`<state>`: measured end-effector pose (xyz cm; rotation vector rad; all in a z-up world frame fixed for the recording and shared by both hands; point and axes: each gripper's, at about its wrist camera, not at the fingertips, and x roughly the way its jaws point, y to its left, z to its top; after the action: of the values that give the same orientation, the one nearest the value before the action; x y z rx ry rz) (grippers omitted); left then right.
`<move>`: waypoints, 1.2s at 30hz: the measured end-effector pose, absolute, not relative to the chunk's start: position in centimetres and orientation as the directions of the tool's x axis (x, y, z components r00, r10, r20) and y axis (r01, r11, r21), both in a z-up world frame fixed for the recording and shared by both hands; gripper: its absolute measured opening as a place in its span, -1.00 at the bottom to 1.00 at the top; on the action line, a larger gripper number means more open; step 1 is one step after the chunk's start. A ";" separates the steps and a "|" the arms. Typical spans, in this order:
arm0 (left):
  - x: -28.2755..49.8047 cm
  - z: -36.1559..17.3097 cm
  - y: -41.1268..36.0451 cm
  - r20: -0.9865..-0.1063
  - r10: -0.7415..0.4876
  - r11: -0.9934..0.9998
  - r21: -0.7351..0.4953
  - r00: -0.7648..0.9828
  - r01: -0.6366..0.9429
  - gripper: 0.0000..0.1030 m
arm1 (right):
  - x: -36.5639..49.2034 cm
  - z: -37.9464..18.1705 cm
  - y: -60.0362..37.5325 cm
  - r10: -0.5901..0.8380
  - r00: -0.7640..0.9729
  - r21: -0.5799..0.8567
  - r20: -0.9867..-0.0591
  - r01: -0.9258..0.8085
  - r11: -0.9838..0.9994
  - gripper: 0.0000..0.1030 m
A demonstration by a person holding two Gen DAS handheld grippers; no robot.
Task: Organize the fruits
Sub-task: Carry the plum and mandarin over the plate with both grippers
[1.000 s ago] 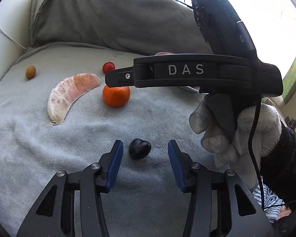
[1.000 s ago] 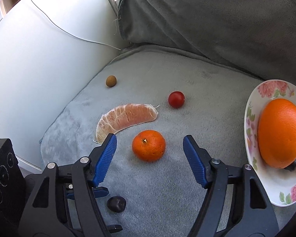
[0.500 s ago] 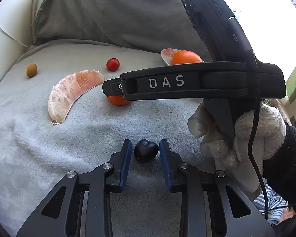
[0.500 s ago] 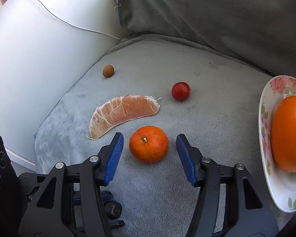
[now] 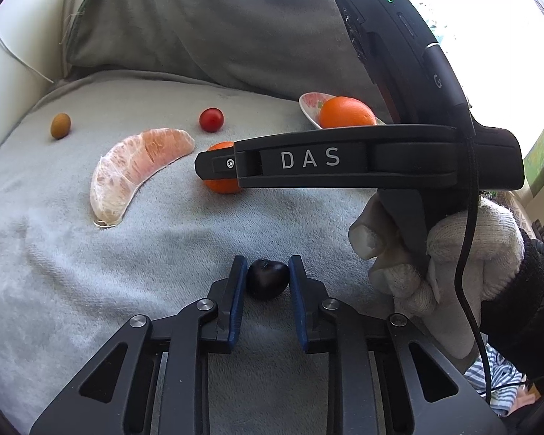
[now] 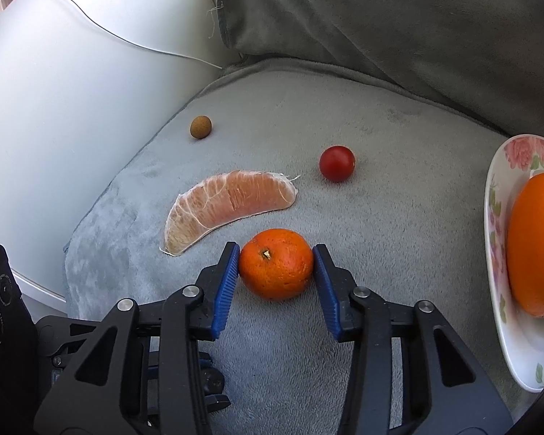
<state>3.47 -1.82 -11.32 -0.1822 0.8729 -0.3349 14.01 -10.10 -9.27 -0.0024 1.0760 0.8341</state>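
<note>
Both jaws closed in since; tangerine [image 5: 221, 166] half-hidden (right gripper [image 6: 276, 264]).

**Both grippers closed low over the cushion**

The left gripper [image 5: 264, 272] sits low, its blue pads pressed on either side of a dark plum [image 5: 266, 278]. The right gripper [image 6: 276, 253] clamps a mandarin [image 6: 275, 263] between its pads, held by a white-gloved right hand [image 5: 435, 253].

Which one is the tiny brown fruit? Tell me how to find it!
Start on the grey blanket and find the long pink peeled citrus slice. Go past it toward the white wall: the little brown fruit sits alone near the blanket's edge. It is dull tan and smaller than the shiny red cherry tomato.
</note>
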 end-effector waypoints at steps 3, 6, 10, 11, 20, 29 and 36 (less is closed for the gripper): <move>3.5 -11.3 -1.5 -0.715 -0.364 0.931 -0.298 0.597 0.211 -0.59 | 14.0 -8.9 -10.7 0.604 0.219 0.385 -0.767 -0.595 0.705 -0.16; 3.0 -10.8 -1.3 -0.709 -0.367 0.930 -0.302 0.602 0.211 -0.59 | 13.9 -8.3 -11.3 0.610 0.233 0.388 -0.757 -0.591 0.707 -0.16; 2.7 -10.3 -1.2 -0.700 -0.370 0.928 -0.304 0.611 0.213 -0.59 | 13.7 -7.2 -12.3 0.616 0.259 0.382 -0.744 -0.592 0.710 -0.16; 2.6 -10.1 -1.2 -0.697 -0.371 0.928 -0.305 0.613 0.214 -0.59 | 13.6 -7.0 -12.6 0.616 0.266 0.379 -0.741 -0.592 0.711 -0.16; 3.1 -8.4 -1.5 -0.672 -0.375 0.926 -0.298 0.638 0.230 -0.59 | 12.3 -4.4 -16.5 0.615 0.346 0.362 -0.709 -0.569 0.738 -0.16; 5.0 -6.5 -3.0 -0.636 -0.385 0.923 -0.270 0.668 0.274 -0.59 | 11.7 -2.6 -21.6 0.573 0.442 0.328 -0.690 -0.515 0.792 -0.16; 6.8 -4.9 -4.8 -0.609 -0.403 0.915 -0.249 0.683 0.318 -0.59 | 12.0 -1.9 -25.6 0.535 0.503 0.320 -0.679 -0.452 0.832 -0.16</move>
<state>6.80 -4.85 -4.89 -0.1272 0.7120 -0.4051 11.98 -25.59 -1.89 0.1057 0.8559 0.5974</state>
